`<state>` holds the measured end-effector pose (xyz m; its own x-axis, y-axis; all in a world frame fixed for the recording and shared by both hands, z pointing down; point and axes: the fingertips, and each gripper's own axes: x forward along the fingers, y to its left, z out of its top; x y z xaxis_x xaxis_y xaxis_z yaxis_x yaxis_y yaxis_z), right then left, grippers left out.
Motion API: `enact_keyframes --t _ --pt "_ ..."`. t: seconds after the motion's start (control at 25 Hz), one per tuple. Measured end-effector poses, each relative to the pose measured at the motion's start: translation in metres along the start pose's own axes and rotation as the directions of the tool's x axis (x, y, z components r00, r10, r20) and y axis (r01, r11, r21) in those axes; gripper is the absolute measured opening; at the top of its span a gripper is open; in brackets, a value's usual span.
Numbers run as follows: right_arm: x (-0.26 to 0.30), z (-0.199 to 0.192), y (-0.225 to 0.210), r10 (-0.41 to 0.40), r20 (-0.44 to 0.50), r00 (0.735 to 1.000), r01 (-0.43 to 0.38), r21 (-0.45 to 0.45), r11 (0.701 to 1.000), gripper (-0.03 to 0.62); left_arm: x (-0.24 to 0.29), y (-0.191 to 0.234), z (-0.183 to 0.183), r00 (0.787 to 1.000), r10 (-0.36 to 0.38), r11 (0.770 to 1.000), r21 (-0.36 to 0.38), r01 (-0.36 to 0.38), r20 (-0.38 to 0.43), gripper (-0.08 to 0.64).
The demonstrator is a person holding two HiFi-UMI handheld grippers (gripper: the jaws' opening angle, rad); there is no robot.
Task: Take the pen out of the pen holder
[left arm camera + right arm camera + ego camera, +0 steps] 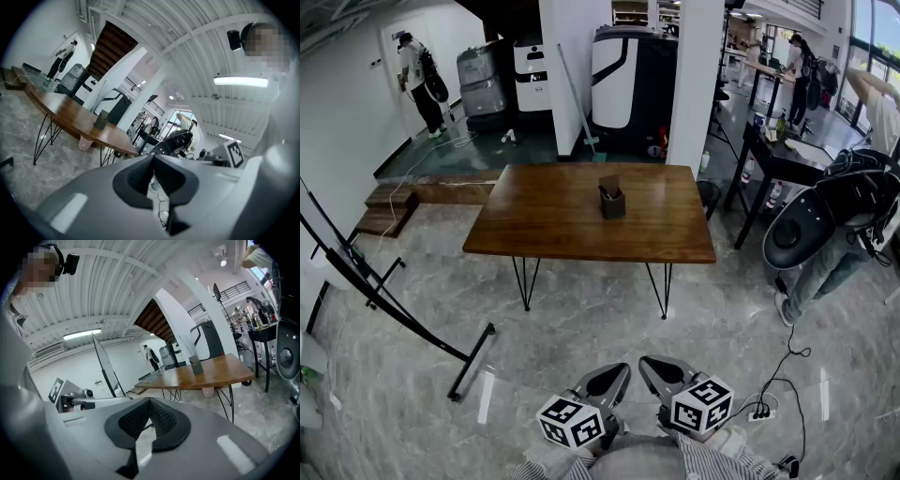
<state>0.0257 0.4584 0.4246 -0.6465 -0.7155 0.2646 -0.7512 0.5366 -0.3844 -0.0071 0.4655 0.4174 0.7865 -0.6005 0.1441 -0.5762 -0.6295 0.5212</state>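
Note:
A dark square pen holder [612, 202] stands near the middle of a brown wooden table [544, 225] on thin black legs, with dark items sticking out of its top. Both grippers hang low in front of me, well short of the table. My left gripper [617, 371] and right gripper [649, 365] point toward it, both shut and empty. In the left gripper view the shut left gripper [152, 158] faces the pen holder [101, 121] far off. In the right gripper view the shut right gripper [149, 402] has the pen holder [196, 366] ahead at the right.
Grey marble floor lies between me and the table. A black slanted stand [389, 305] crosses the left side. At the right a person [839, 253] bends beside a dark desk [773, 155], with cables and a power strip [761, 410] on the floor. Another person [417, 80] stands far back left.

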Motion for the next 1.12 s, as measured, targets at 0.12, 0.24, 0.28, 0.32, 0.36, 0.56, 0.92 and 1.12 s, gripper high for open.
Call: enact_keyframes --t 0.12,0.24,0.28,0.32,0.36,0.56,0.92,1.12 --pt "0.004 -0.003 -0.007 0.008 -0.004 1.000 -0.008 0.018 1.000 0.000 0.003 0.004 -0.006 1.000 0.012 1.000 -0.007 -0.012 -0.011 0.006" --pt "0.007 0.000 -0.017 -0.001 -0.005 1.000 0.001 0.030 1.000 0.000 0.007 0.010 -0.006 1.000 0.026 0.999 -0.027 -0.026 -0.011 0.008" --pt "0.007 0.002 -0.021 -0.005 -0.004 1.000 0.005 0.035 0.999 0.000 0.009 0.012 -0.005 1.000 0.025 0.999 -0.026 -0.026 -0.009 0.008" --pt "0.008 0.002 -0.025 -0.008 -0.002 1.000 0.008 0.041 0.999 0.000 0.012 0.013 -0.003 1.000 0.023 1.000 -0.019 -0.023 -0.008 0.008" --pt "0.010 0.003 -0.029 -0.010 0.000 1.000 0.010 0.049 0.999 0.000 0.015 0.014 -0.002 1.000 0.019 1.000 -0.006 -0.020 -0.007 0.008" --pt "0.030 0.013 -0.048 0.008 0.006 1.000 -0.008 0.062 0.998 0.000 0.041 0.031 0.006 1.000 0.012 0.999 0.033 -0.011 -0.025 0.008" --pt "0.108 0.059 -0.092 0.013 0.019 1.000 -0.014 0.057 0.998 0.000 0.100 0.103 0.063 1.000 0.003 0.999 0.037 -0.002 -0.025 0.008" --pt "0.160 0.097 -0.124 0.000 0.037 0.999 -0.002 0.062 0.998 0.000 0.134 0.153 0.113 0.999 0.035 0.998 0.057 -0.036 0.005 0.008"
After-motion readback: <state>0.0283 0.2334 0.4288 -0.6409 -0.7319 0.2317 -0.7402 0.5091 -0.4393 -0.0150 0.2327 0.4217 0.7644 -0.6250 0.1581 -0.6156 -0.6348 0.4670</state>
